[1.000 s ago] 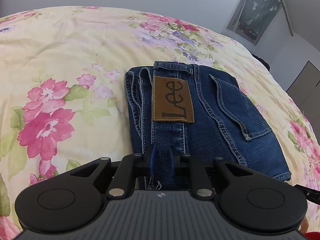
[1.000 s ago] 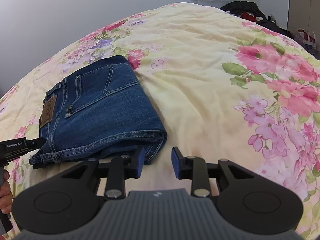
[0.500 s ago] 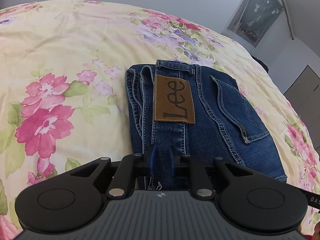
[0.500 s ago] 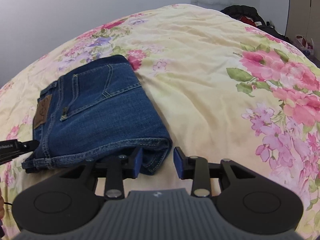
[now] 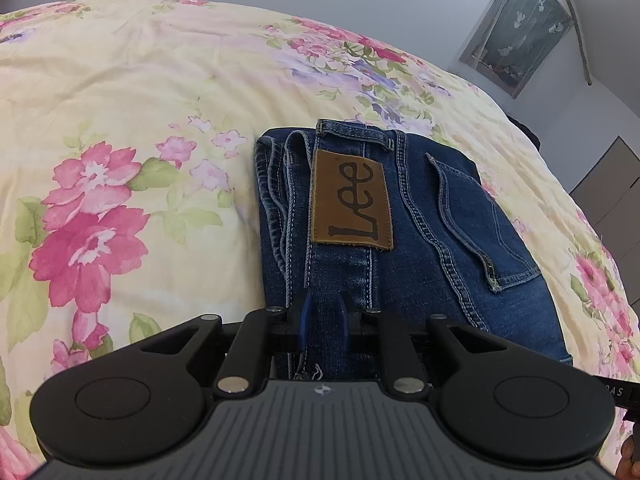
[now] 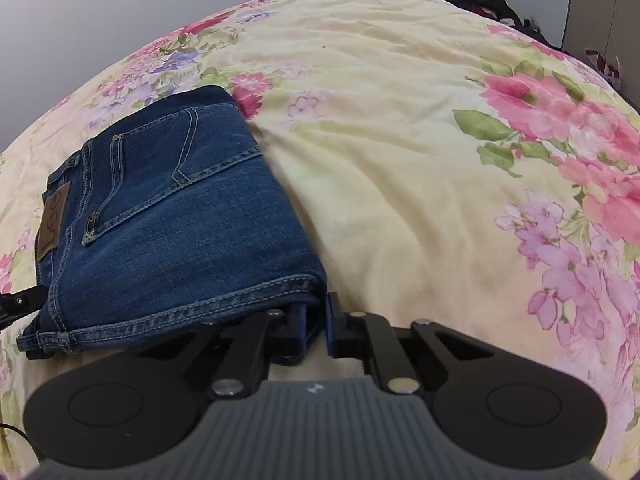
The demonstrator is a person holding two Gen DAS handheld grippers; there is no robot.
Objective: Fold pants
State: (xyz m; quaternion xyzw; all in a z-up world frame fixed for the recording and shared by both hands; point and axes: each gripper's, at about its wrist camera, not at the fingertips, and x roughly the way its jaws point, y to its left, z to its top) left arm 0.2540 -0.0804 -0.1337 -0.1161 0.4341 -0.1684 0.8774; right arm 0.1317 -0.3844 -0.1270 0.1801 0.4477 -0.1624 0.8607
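Pants [image 5: 400, 240]: folded into a packet on the bedspread [image 5: 120, 100], ahead of both tongs.
Left gripper [image 5: 323, 316]: pinched on the near waistband edge.
Right gripper [image 6: 316, 320]: narrowed around the packet's near corner; 0.5 s ago it was spread wider.
Technique: both edges are best gripped evenly, layers kept aligned.

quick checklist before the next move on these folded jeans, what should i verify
1. Left gripper clamped on the jeans at the waistband: ok.
2. Right gripper gripping the corner of the jeans: cannot tell; the jaws are narrow with a gap, and the denim edge hides part of one.
3. Fold compact, leather patch facing up: ok.
4. Bottom hems aligned: not ok, one layer sticks out.
5. Floral bedspread flat beside the jeans: ok.
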